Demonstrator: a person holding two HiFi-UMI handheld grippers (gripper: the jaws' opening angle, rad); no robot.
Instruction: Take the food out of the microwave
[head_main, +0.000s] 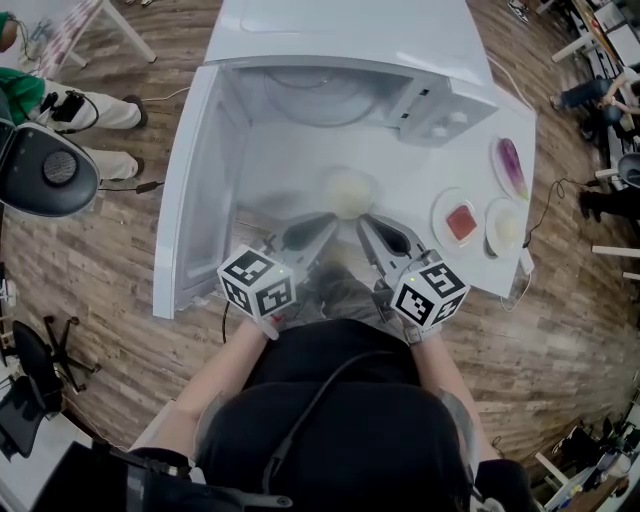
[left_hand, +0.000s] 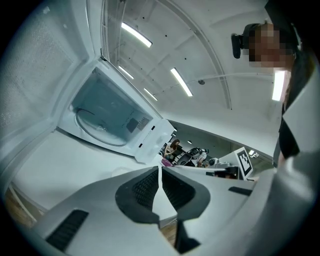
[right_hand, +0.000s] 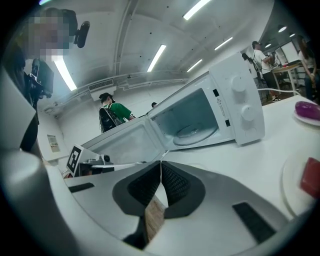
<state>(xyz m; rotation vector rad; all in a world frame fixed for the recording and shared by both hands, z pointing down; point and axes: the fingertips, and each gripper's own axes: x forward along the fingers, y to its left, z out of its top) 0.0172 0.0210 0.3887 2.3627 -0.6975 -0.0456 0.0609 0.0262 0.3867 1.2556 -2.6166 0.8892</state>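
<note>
Though white, table (head_main: 290, 170) on wooden floor (head_main: 100, 270)

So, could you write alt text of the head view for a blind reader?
From above: a white microwave, door open, stands on a white table, a pale dish of food before it. The left claw and right claw, both shut, point at the dish. Three plates lie at the right.

Open microwave door (head_main: 190, 200) walls the left; plates (head_main: 458, 222) crowd the table's (head_main: 280, 170) right
</note>
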